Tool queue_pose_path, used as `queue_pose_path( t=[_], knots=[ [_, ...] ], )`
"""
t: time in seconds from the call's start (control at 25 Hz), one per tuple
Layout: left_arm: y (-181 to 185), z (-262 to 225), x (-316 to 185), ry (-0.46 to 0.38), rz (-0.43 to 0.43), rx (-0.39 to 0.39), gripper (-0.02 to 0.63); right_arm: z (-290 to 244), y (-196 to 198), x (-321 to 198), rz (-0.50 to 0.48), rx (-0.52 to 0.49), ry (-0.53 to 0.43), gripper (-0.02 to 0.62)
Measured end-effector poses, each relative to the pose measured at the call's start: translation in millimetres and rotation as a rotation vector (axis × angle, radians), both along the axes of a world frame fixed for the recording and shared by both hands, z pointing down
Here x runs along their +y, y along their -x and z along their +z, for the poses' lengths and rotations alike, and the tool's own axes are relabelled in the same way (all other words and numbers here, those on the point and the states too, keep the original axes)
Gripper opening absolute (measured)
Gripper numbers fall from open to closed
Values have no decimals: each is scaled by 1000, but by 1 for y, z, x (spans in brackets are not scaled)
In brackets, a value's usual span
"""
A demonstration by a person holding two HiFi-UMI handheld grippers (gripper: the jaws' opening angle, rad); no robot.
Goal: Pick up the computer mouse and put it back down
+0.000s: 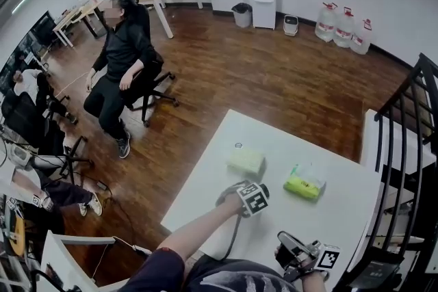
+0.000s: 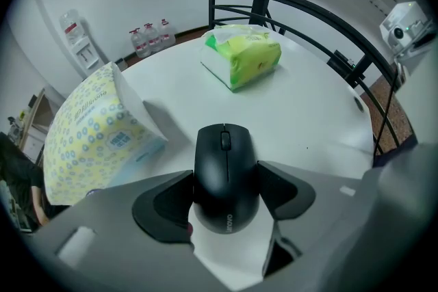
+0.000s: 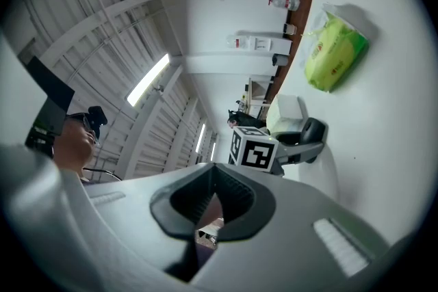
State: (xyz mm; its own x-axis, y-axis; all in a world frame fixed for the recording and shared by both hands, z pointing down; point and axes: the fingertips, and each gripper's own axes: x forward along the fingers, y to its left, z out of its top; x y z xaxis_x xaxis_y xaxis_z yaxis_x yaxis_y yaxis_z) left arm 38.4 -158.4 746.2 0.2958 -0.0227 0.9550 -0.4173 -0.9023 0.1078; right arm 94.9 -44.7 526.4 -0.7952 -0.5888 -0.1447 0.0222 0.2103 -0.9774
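The computer mouse [image 2: 224, 161], resting on the bench [image 2: 308, 120], is gripped across its sides by the wide-set left tool [image 2: 226, 181] for lifting; the right tool [image 3: 212, 200] is kept aside, closed, empty.

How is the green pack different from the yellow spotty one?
The green pack is bright green; the yellow pack is pale with small blue patterns. The green pack lies farther from the mouse; the yellow pack sits right beside it. Both are soft packs on the white table.
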Motion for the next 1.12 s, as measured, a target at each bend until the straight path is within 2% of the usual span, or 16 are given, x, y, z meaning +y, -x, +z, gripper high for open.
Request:
queue_pose_path(
  t=[0.2, 0.4, 0.48, 0.56, 0.64, 0.68, 0.72, 0.8, 0.88, 1.12],
  knots=[
    [10, -2, 3, 8, -15, 13, 305, -4, 4, 7, 19, -3, -9, 5],
    [15, -29, 12, 45, -90, 105, 305, -12, 2, 12, 26, -3, -26, 5],
    [34, -50, 9, -7, -111, 114, 305, -11, 12, 15, 14, 0, -46, 5],
    [69, -72, -3, -111, -132, 67, 305, -8, 27, 18, -5, 4, -71, 5],
    [88, -86, 1, -137, -148, 52, 305, -7, 35, 20, -12, 12, -92, 5],
    [87, -92, 7, -119, -159, 83, 305, -9, 36, 21, -15, 16, -99, 5],
    [79, -103, 13, -97, -173, 151, 305, -12, 35, 20, -22, 19, -106, 5],
    [55, -139, 19, -84, -210, 330, 305, -22, 32, 17, -43, 21, -116, 5],
    [44, -175, 24, -98, -252, 458, 305, -31, 26, 23, -48, 21, -117, 5],
    [27, -269, 59, -93, -289, 711, 305, -43, 8, 48, -23, 0, -116, 5]
  ],
)
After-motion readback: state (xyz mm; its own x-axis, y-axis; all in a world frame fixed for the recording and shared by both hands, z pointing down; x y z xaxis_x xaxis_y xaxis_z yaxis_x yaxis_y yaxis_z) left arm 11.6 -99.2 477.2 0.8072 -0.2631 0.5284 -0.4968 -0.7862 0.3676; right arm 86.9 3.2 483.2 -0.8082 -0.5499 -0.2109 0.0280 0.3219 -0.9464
